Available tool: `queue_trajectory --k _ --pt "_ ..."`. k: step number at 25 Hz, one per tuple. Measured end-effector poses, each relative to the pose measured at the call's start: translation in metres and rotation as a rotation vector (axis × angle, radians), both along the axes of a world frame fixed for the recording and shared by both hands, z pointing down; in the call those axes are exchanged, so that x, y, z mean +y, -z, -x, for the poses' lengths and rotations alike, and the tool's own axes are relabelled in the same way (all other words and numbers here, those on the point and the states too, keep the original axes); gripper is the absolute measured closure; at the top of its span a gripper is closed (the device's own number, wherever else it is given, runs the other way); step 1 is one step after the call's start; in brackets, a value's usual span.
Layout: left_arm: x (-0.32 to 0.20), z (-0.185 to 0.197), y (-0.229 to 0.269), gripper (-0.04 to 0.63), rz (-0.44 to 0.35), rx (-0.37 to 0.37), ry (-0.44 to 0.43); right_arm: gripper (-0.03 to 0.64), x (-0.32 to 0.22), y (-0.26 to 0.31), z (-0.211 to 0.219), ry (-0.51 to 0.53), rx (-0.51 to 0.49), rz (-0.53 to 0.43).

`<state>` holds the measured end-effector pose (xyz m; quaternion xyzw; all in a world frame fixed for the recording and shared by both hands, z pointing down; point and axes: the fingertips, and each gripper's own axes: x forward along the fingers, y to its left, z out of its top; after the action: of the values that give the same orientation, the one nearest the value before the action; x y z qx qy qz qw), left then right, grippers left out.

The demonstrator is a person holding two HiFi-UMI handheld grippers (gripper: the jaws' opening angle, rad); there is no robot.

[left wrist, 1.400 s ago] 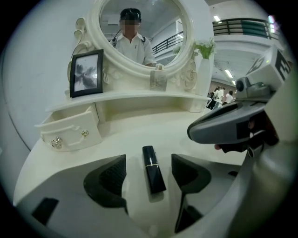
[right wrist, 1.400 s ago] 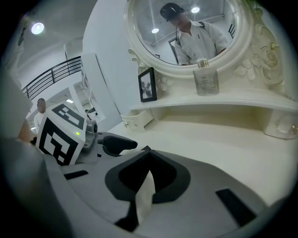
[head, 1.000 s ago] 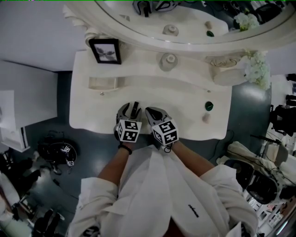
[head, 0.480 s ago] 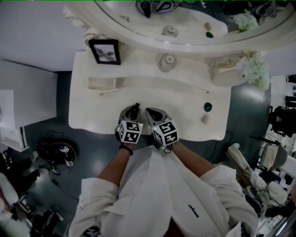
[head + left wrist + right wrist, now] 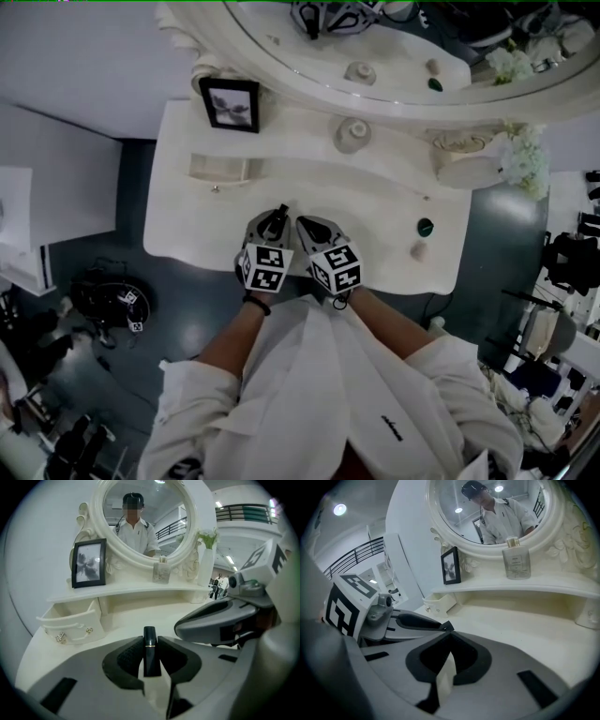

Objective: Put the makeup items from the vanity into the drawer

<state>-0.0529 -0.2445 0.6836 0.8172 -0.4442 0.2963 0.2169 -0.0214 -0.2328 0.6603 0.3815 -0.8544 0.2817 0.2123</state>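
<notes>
lipstick (image 5: 149, 651) stands lengthwise in the left tool (image 5: 150, 641), whose jaws have just closed onto it; the open drawer (image 5: 70, 623) lies ahead-left, nearer this hand. right tool (image 5: 450, 634) pinched together, empty.

Looks like a dressing-room set inside a big studio/lab hall. White vanity (image 5: 375, 202) w/ round mirror (image 5: 164, 508), photo frame (image 5: 231, 104), perfume bottle (image 5: 516, 563) & flowers (image 5: 523, 155). Around it: dark floor (image 5: 202, 314) w/ cables & gear (image 5: 112, 300), mezzanine railing (image 5: 243, 513) behind.
</notes>
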Motion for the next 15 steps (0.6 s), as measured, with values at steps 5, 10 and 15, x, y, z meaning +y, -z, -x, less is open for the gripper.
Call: queue_trajectory --k 5,10,15 --pt "-0.012 0.011 0.022 0.482 -0.032 0.027 0.030 0.598 -0.013 0.008 0.015 0.021 -0.004 -0.020" --pt "-0.022 0.032 0.037 0.482 -0.046 0.045 0.076 0.600 -0.027 0.017 0.035 0.055 -0.003 -0.040" --pt "-0.042 0.063 0.054 0.482 -0.087 0.058 0.133 0.598 -0.040 0.026 0.062 0.100 -0.008 -0.065"
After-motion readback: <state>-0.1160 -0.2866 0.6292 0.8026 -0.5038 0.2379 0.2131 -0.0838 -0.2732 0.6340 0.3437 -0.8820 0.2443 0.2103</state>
